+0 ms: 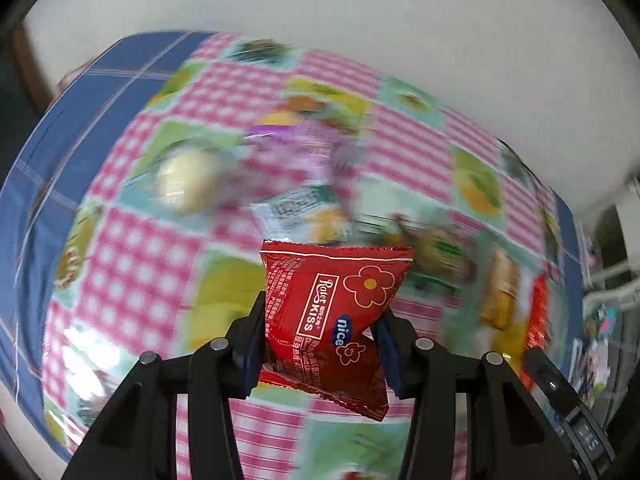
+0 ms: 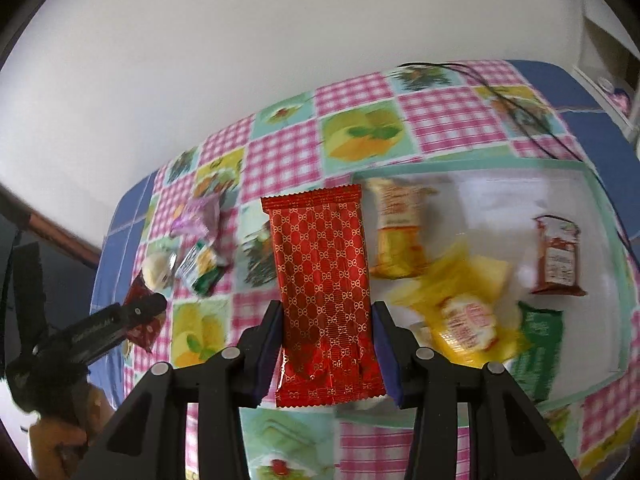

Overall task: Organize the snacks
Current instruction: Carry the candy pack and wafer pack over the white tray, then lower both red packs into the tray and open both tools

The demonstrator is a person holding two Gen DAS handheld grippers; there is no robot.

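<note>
My left gripper (image 1: 323, 312) is shut on a red "Raier Kiss" packet (image 1: 340, 276) with a flower print, held above the checked tablecloth (image 1: 132, 264). My right gripper (image 2: 328, 310) is shut on a long red foil packet (image 2: 320, 248) with a gold pattern, which stands upright between its pads. In the right wrist view the left gripper (image 2: 140, 312) shows at the lower left with its red packet (image 2: 142, 330). Loose snacks lie on the cloth: a purple packet (image 2: 198, 216), a green-and-white one (image 2: 202, 266) and a round pale one (image 2: 156, 270).
A white tray with a green rim (image 2: 600, 208) sits at the right and holds yellow packets (image 2: 400, 232), a dark red one (image 2: 558, 258) and a green one (image 2: 538, 352). A black cable (image 2: 516, 108) lies at the table's back right. A white wall stands behind.
</note>
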